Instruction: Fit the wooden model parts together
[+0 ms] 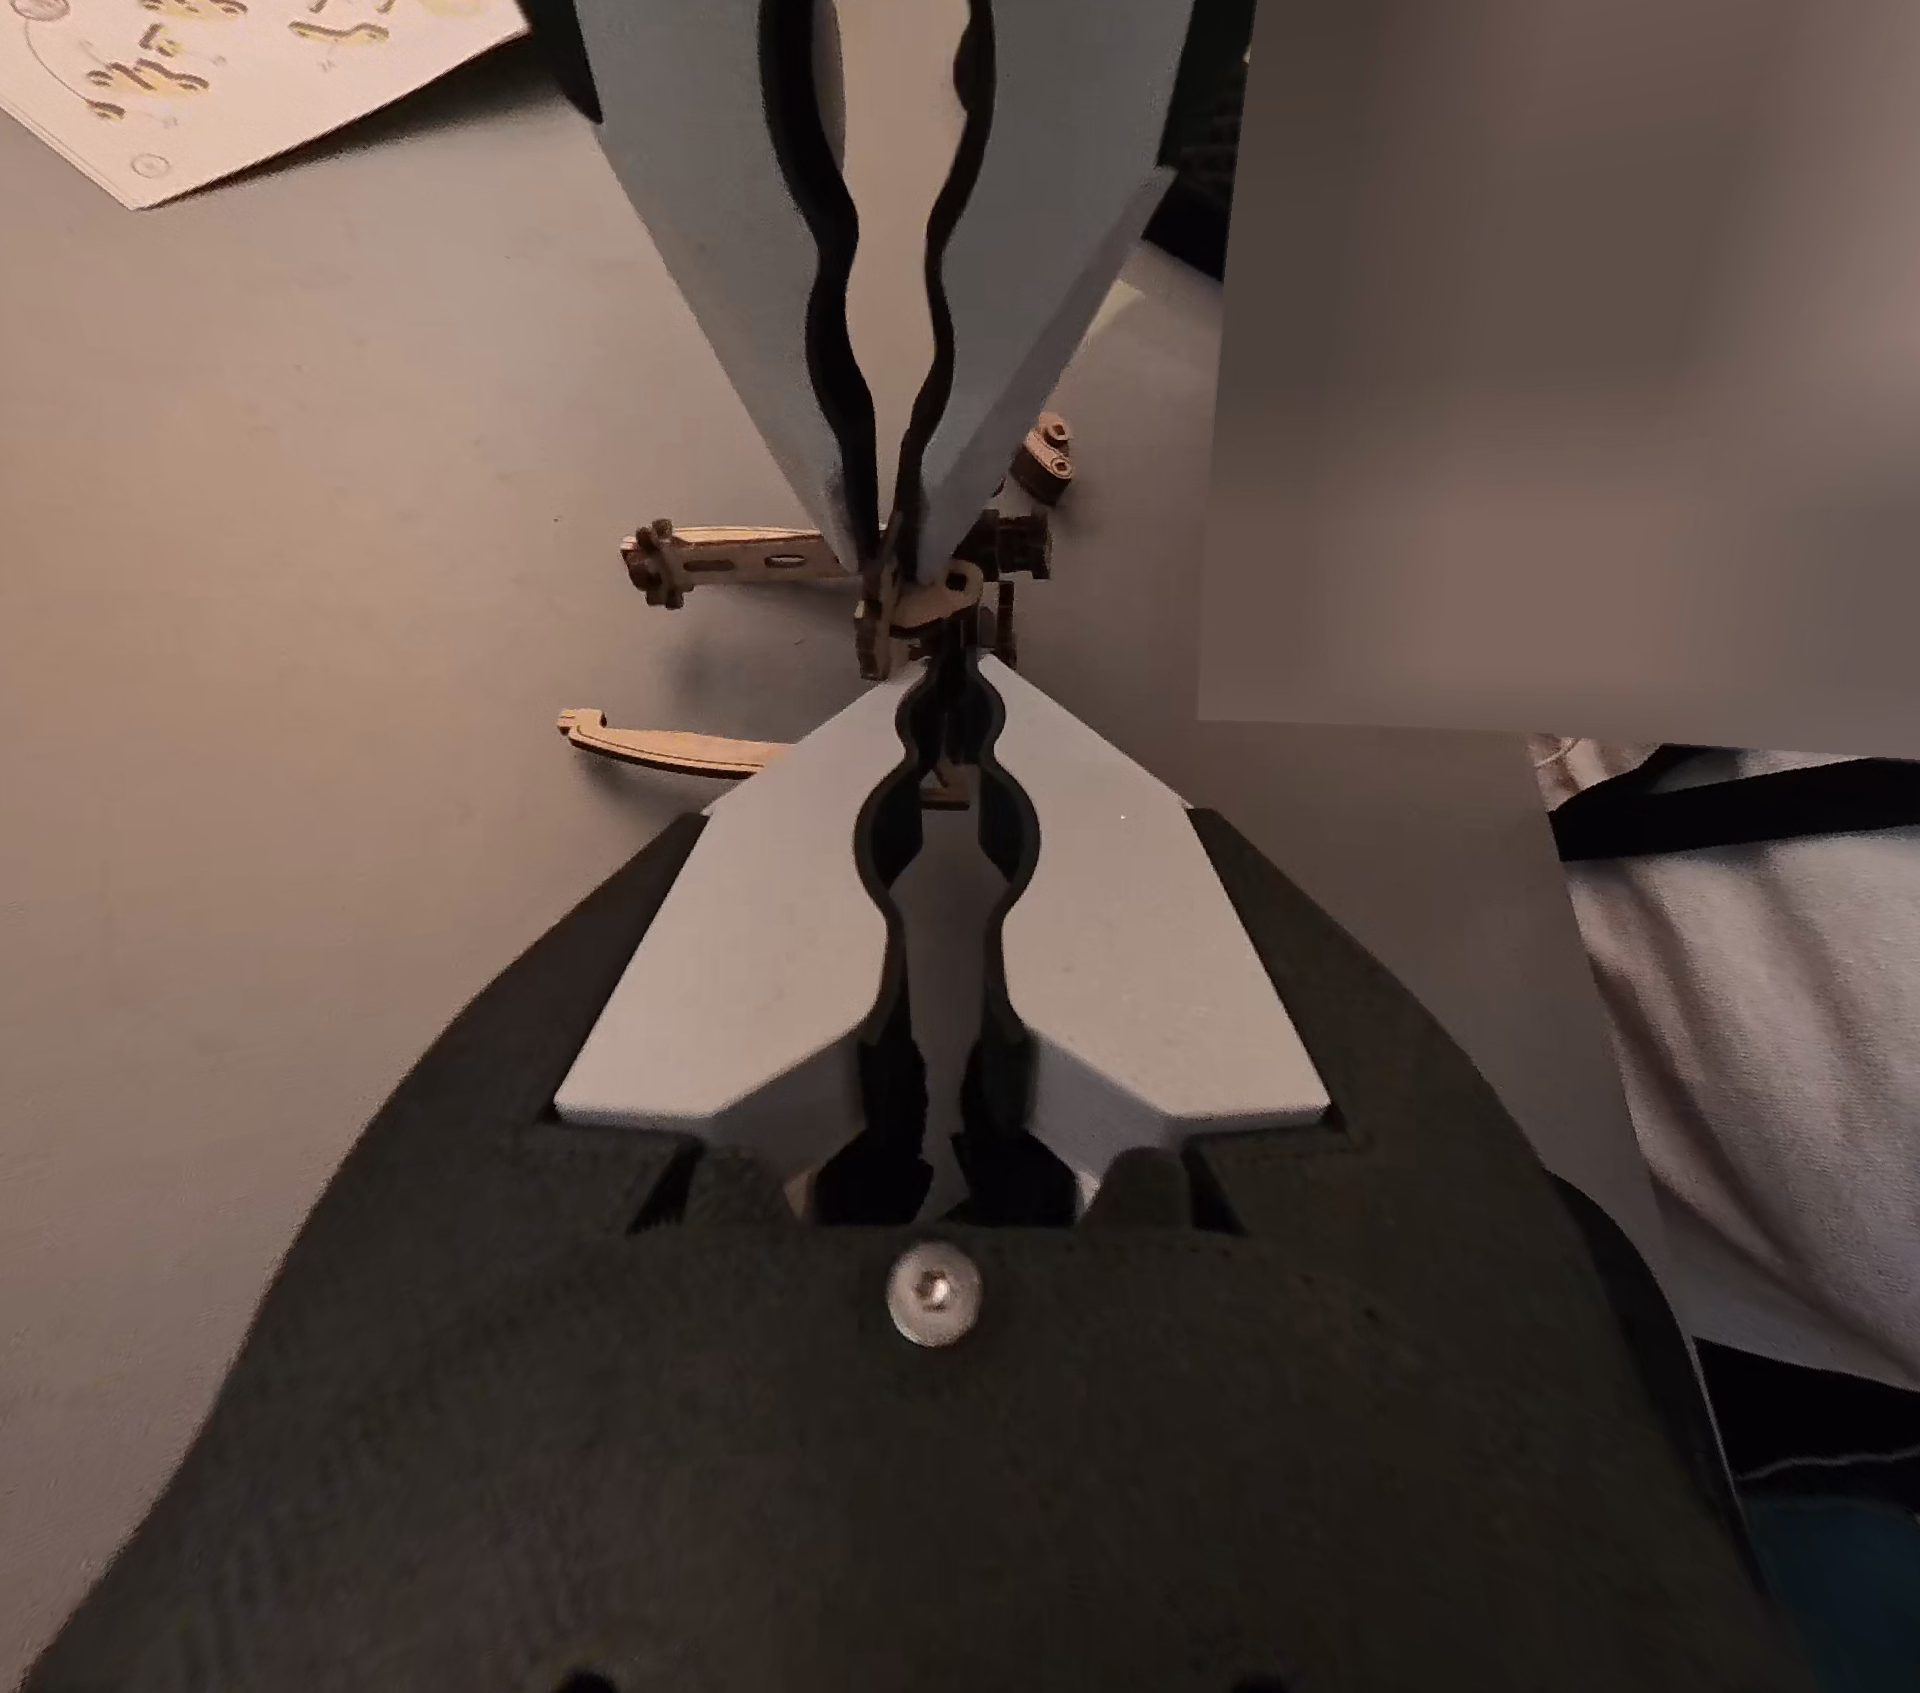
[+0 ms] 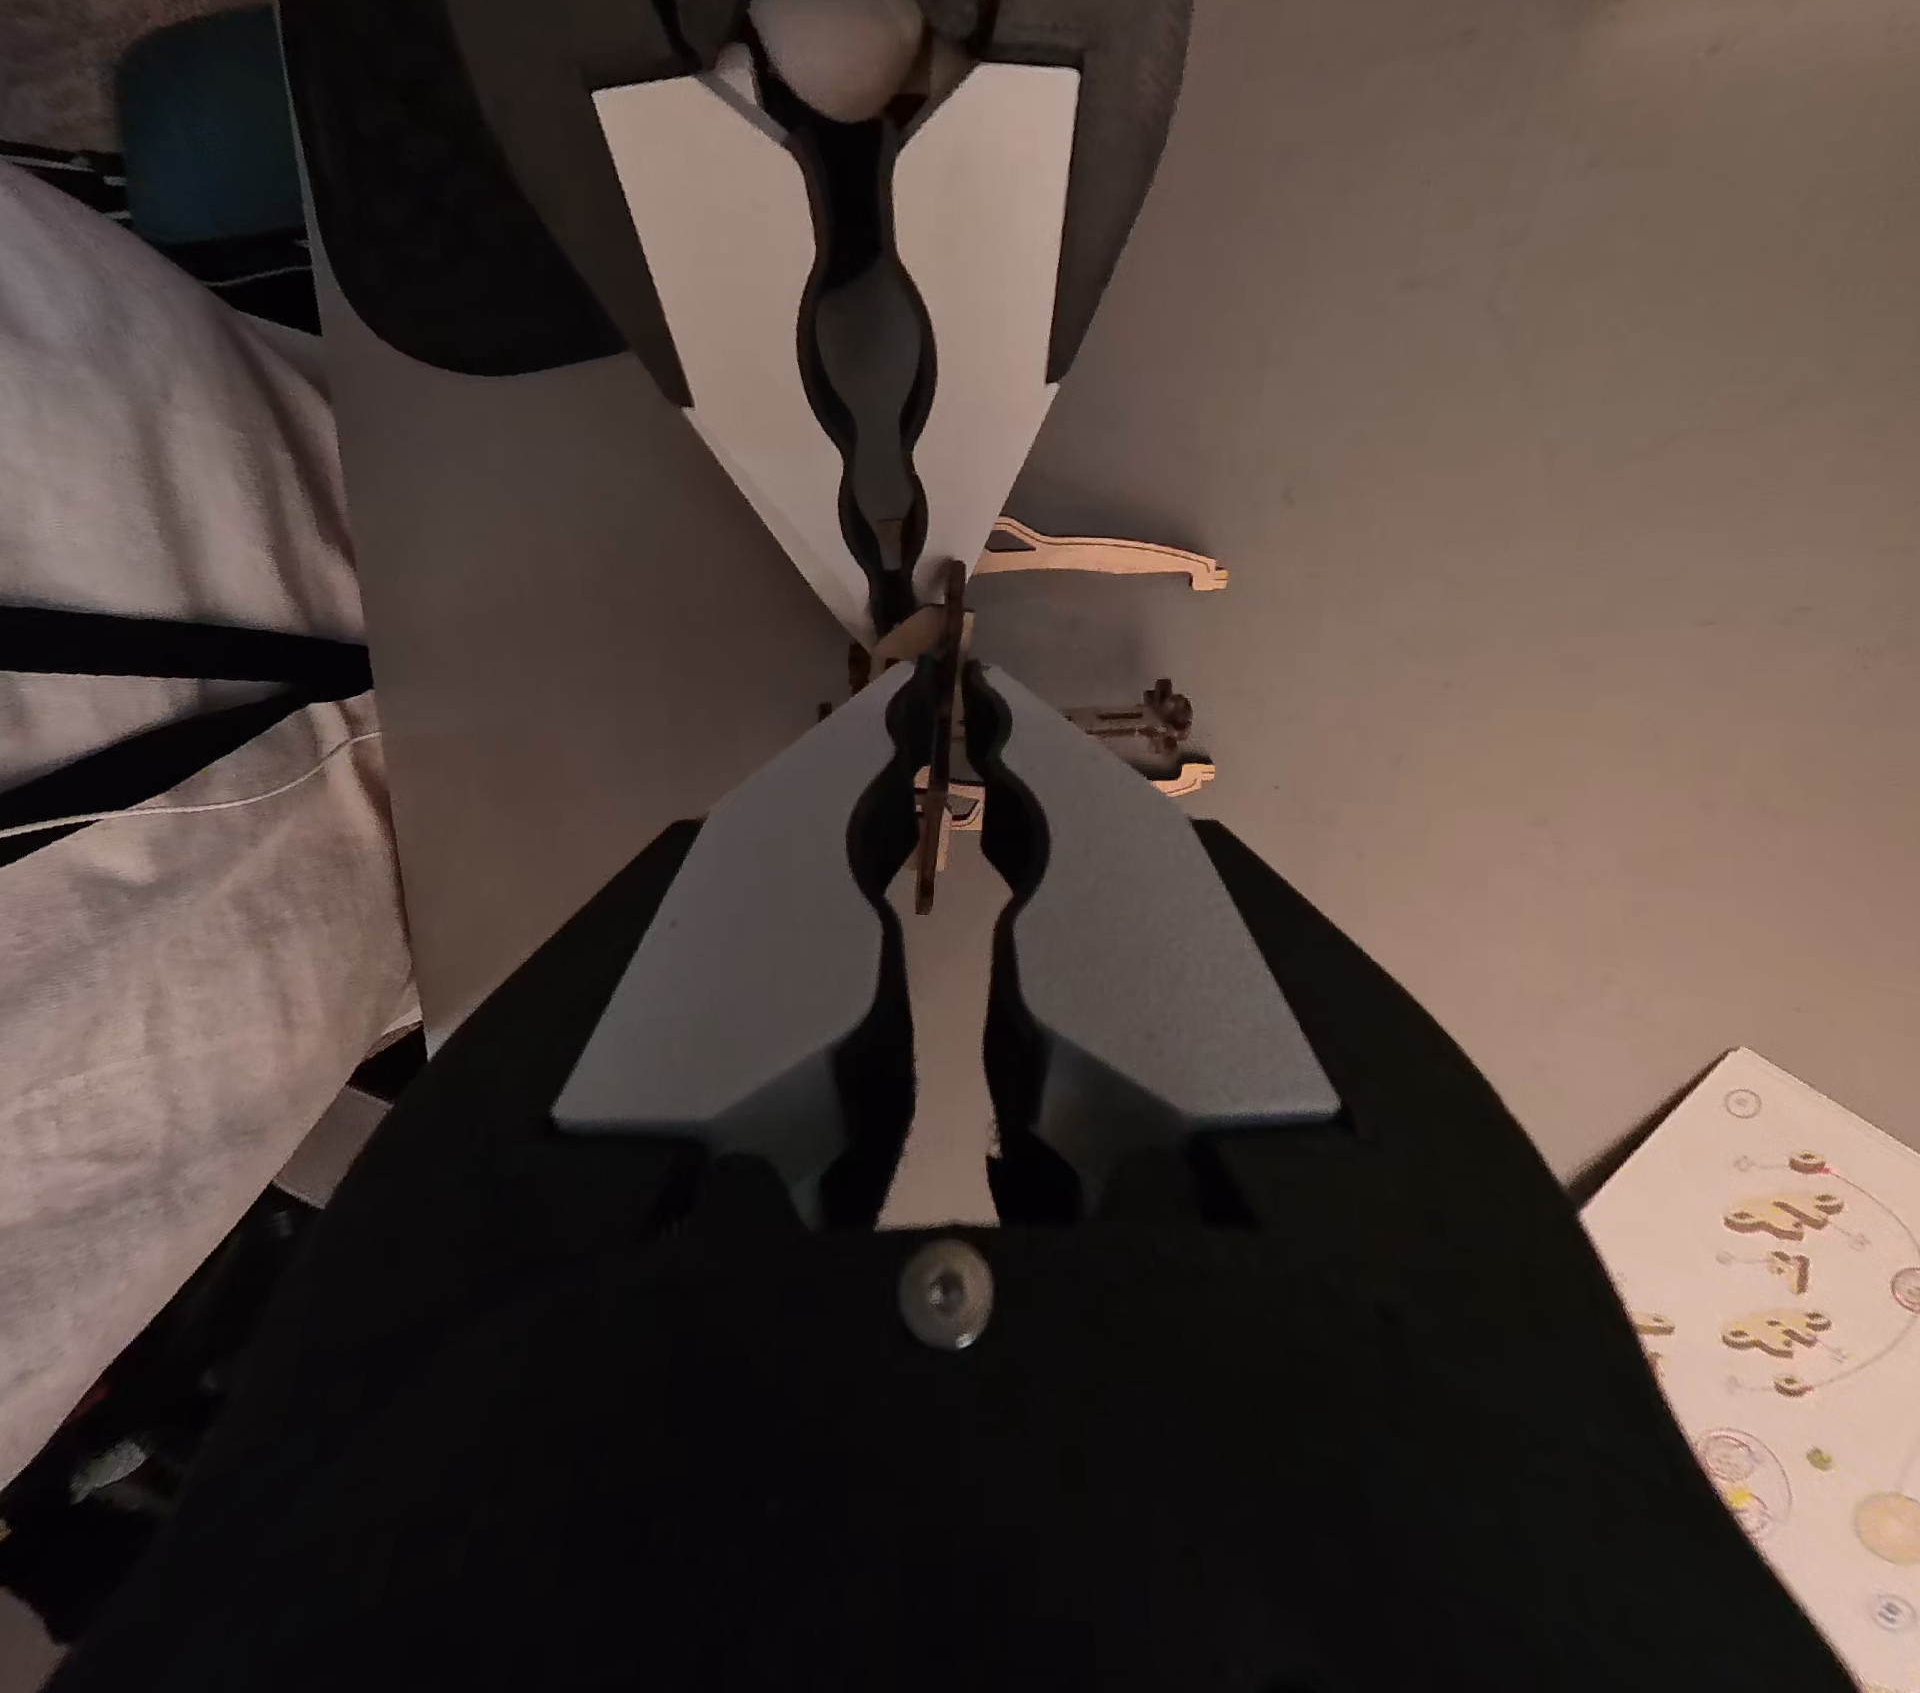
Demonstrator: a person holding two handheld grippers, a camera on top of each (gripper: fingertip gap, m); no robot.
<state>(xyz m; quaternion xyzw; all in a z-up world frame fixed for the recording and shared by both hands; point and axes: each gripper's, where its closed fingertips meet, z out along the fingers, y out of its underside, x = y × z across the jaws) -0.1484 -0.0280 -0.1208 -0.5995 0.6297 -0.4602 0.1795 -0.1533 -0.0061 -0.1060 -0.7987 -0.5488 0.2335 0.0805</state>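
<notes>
Left view: left gripper (image 1: 948, 677) tips pinch a dark wood part, meeting the right gripper (image 1: 888, 557) nose to nose above the table (image 1: 312, 500). The assembly (image 1: 920, 604) hangs between them. Risk, I judge: thin tabs snap if the tips twist out of line.

Right view: right gripper (image 2: 940, 693) clamps a thin plate (image 2: 935, 812) edge-on; the left gripper (image 2: 899, 594) comes in opposite, tips pressed together on a pale piece (image 2: 914, 633). Loose strips (image 2: 1101, 554) lie beyond.

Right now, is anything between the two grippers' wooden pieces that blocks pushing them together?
Nothing visible does. The left gripper and right gripper meet tip to tip, each shut on a wooden part, already touching. The loose strips lie on the table, off to the side.
</notes>
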